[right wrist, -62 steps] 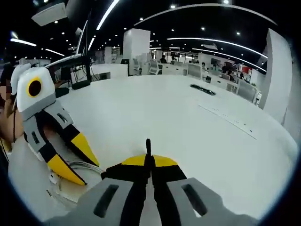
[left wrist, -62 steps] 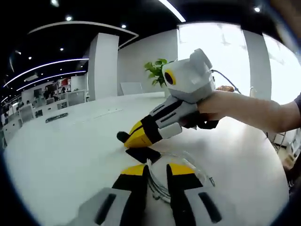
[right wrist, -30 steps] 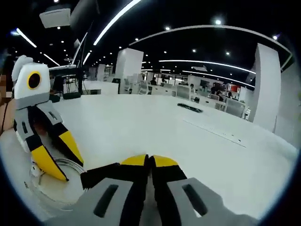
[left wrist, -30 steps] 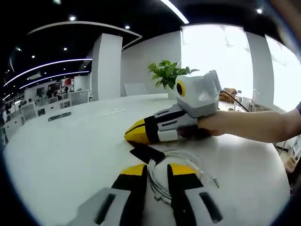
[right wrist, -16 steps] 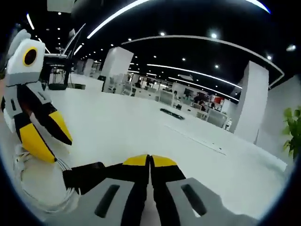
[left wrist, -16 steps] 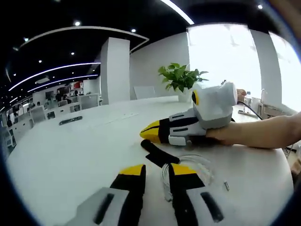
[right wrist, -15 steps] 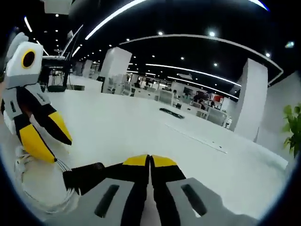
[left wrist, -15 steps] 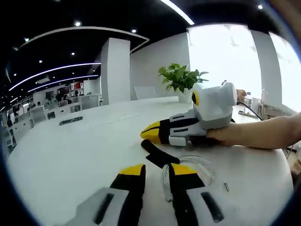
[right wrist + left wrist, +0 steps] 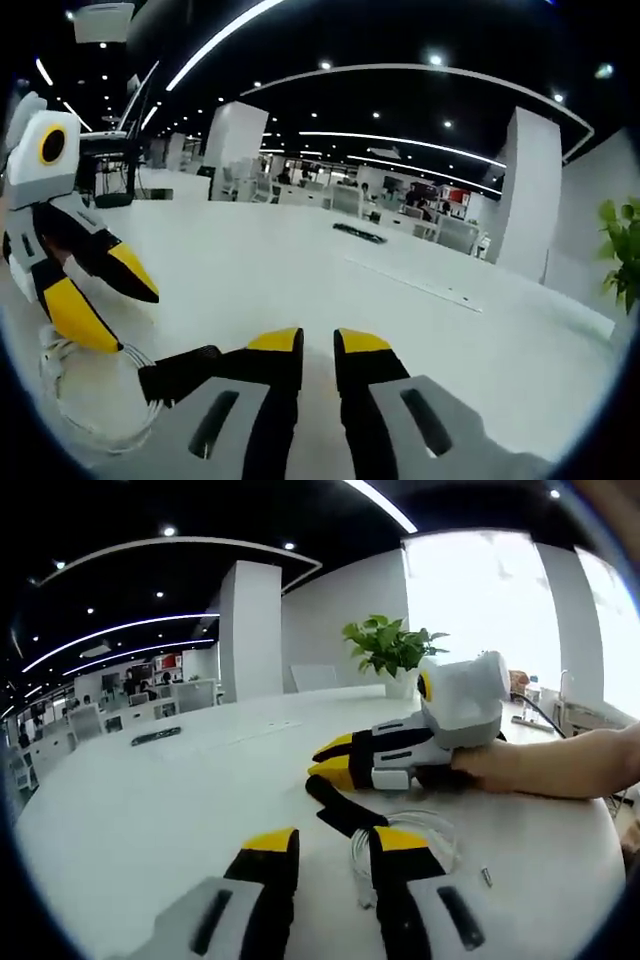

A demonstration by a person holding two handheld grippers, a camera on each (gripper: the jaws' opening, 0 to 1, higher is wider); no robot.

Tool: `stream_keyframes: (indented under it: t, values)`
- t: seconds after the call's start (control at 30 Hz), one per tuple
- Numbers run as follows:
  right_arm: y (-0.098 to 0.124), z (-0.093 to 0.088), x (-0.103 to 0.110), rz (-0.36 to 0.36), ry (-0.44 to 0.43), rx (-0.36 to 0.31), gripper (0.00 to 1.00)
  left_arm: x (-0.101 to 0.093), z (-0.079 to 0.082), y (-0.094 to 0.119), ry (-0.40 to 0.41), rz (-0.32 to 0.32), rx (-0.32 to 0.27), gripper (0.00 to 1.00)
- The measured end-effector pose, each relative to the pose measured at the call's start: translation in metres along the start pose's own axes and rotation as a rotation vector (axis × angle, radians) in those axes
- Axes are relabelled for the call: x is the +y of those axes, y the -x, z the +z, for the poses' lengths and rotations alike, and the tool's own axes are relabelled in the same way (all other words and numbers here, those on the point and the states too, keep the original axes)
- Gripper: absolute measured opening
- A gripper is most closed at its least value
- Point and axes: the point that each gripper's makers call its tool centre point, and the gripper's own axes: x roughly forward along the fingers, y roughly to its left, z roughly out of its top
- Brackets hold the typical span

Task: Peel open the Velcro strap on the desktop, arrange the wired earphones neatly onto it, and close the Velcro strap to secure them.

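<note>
On the white table (image 9: 130, 810), well in from its edges, the black strap (image 9: 340, 808) lies flat with the coiled white earphones (image 9: 405, 835) just beside it, the coil touching or overlapping one end of the strap. The earphone plug (image 9: 486, 877) lies a little apart from the coil, toward the table's near edge.

In the left gripper view, the left hand-held gripper (image 9: 330, 855) is released, its yellow-tipped jaws spread with bare table between them; the right jaw sits over the edge of the coil. Across from it the right hand-held gripper (image 9: 335, 758), held by a hand (image 9: 510, 770), lies low over the table with its tips just above the far end of the strap.

In the right gripper view, the right hand-held gripper (image 9: 318, 352) is released too, a clear gap showing between its jaws and nothing held. The strap (image 9: 180, 372) lies just left of its left jaw, touching or nearly so; I cannot tell which. The earphones (image 9: 85, 395) sit beyond the strap, under the tips of the left hand-held gripper (image 9: 105, 295), whose jaws stand apart.

A potted plant (image 9: 390, 650) stands toward the table's far edge, and a keyboard (image 9: 358, 233) lies far across the table.
</note>
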Motion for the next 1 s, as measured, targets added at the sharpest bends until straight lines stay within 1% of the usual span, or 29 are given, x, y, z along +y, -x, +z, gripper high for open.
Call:
stream_keyframes:
  t: [0.17, 0.3, 0.47, 0.57, 0.67, 0.8, 1.0]
  values:
    - [0.002, 0.000, 0.000, -0.002, -0.003, -0.004, 0.17, 0.001, -0.001, -0.002, 0.001, 0.003, 0.007, 0.37]
    - [0.003, 0.001, -0.001, -0.008, -0.002, -0.010, 0.22, 0.003, -0.003, -0.003, -0.001, 0.009, 0.014, 0.39]
    - [0.006, 0.003, -0.004, -0.021, 0.001, -0.021, 0.25, 0.006, -0.007, -0.004, 0.007, 0.014, 0.023, 0.42]
    - [0.006, 0.003, -0.006, -0.025, -0.006, -0.026, 0.27, 0.008, -0.006, -0.004, 0.022, 0.018, 0.016, 0.44]
    - [0.006, 0.003, -0.005, -0.022, -0.014, -0.028, 0.28, 0.011, -0.006, -0.004, 0.030, 0.034, 0.013, 0.50]
    - [0.005, 0.003, -0.007, -0.026, -0.028, -0.029, 0.31, 0.022, -0.005, -0.005, 0.046, 0.040, 0.008, 0.51]
    - [0.006, 0.002, -0.004, -0.027, -0.040, -0.021, 0.32, 0.029, -0.007, -0.007, 0.061, 0.040, 0.006, 0.54]
